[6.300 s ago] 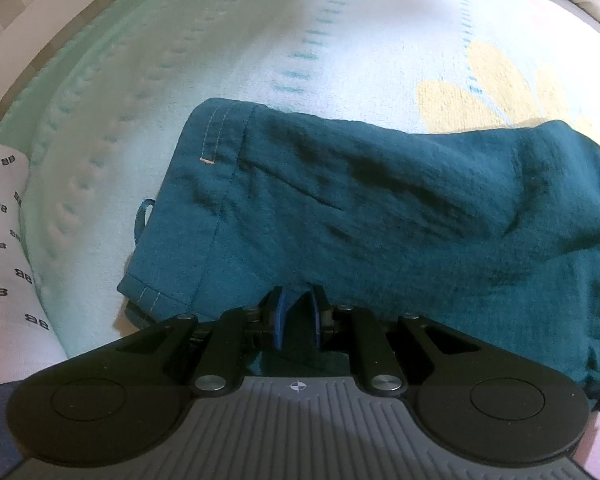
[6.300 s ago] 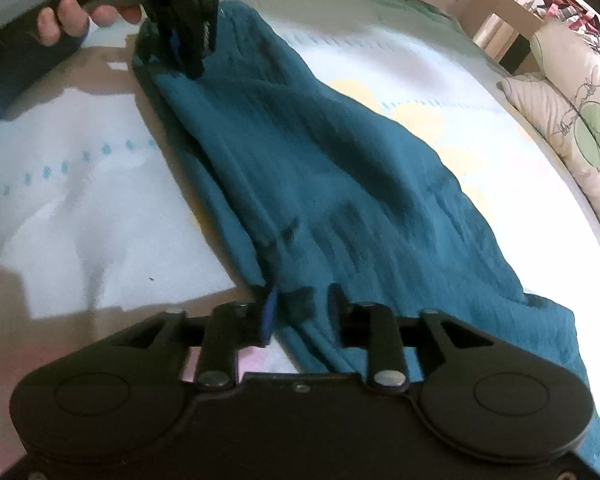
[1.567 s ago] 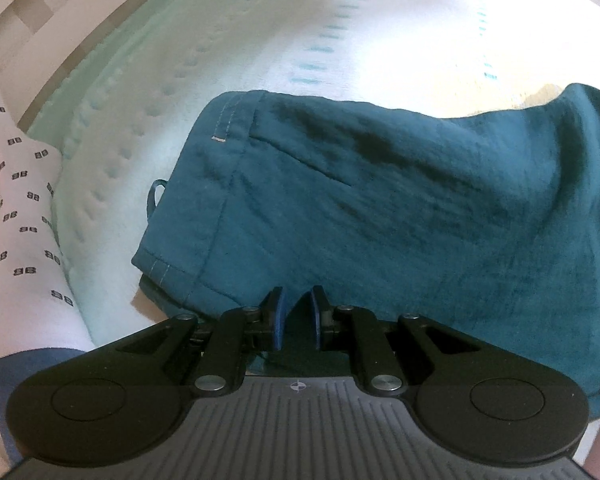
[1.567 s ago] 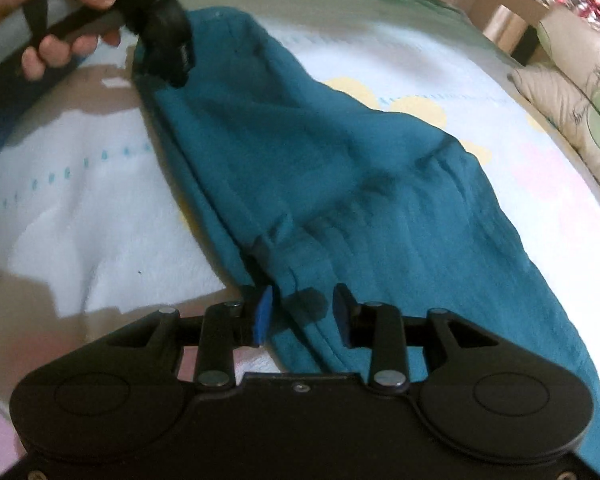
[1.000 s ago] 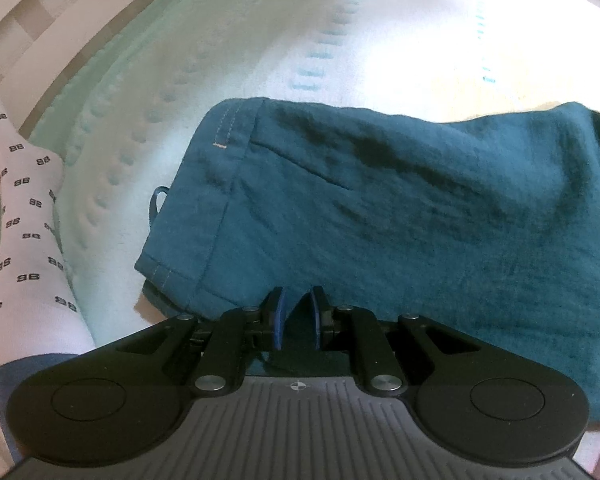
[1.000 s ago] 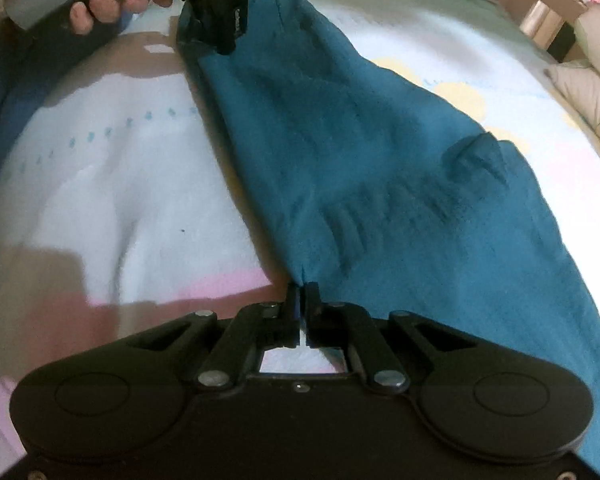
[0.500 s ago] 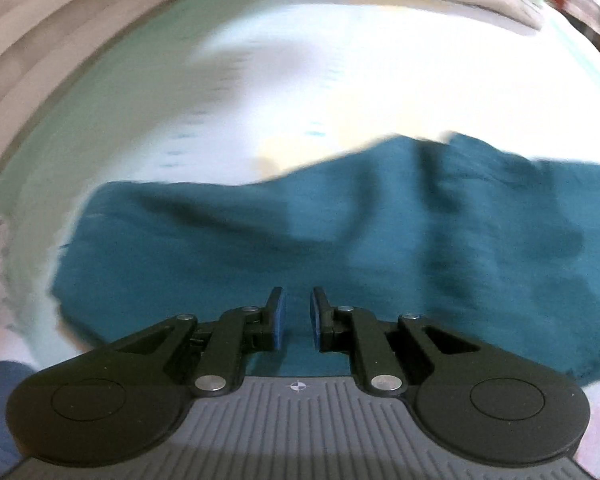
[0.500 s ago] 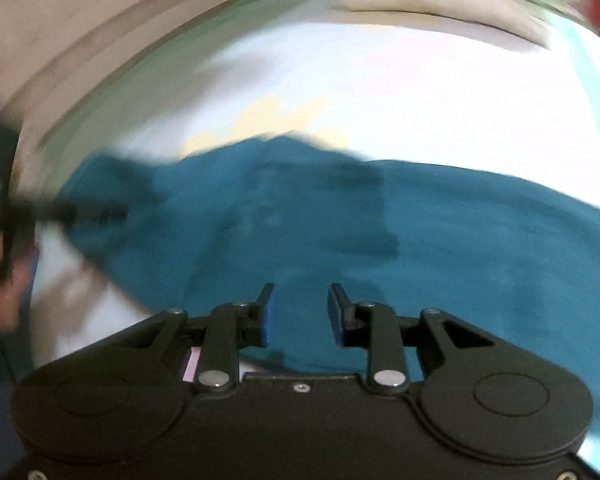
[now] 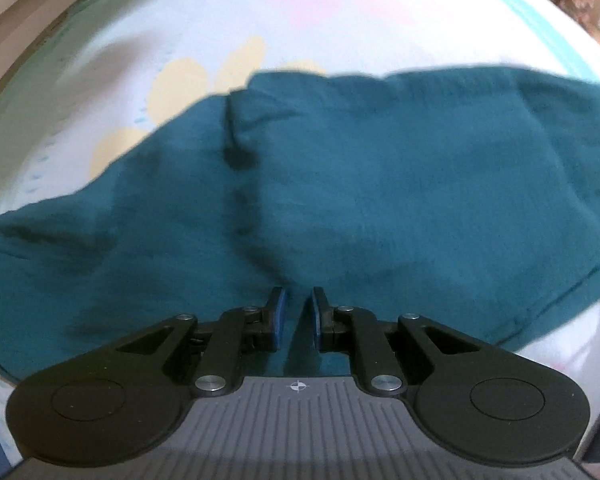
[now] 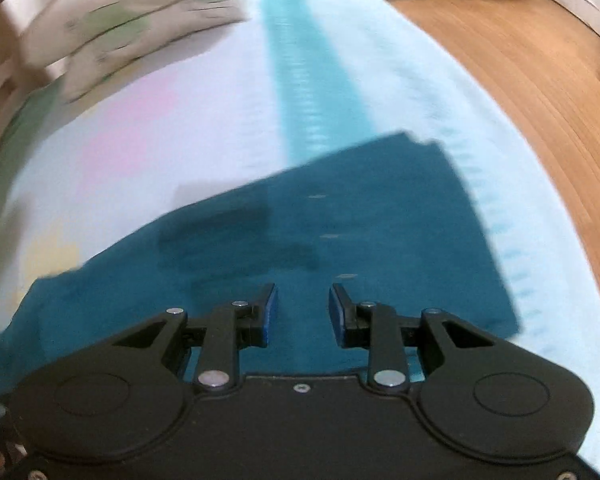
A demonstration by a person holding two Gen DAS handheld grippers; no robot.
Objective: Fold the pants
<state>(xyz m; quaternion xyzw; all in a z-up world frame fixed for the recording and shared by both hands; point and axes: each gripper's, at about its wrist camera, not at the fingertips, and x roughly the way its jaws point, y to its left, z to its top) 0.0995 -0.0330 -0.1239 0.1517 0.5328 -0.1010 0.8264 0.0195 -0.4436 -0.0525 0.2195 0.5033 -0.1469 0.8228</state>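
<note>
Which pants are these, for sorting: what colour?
Plain dark teal pants, clearest in the left wrist view.

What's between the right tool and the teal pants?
Nothing: in the right wrist view the open right tool hovers directly over the teal pants, no object between.

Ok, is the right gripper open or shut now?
Open: the right gripper shows a clear gap between its blue pads, with the teal pants below, ungripped.
</note>
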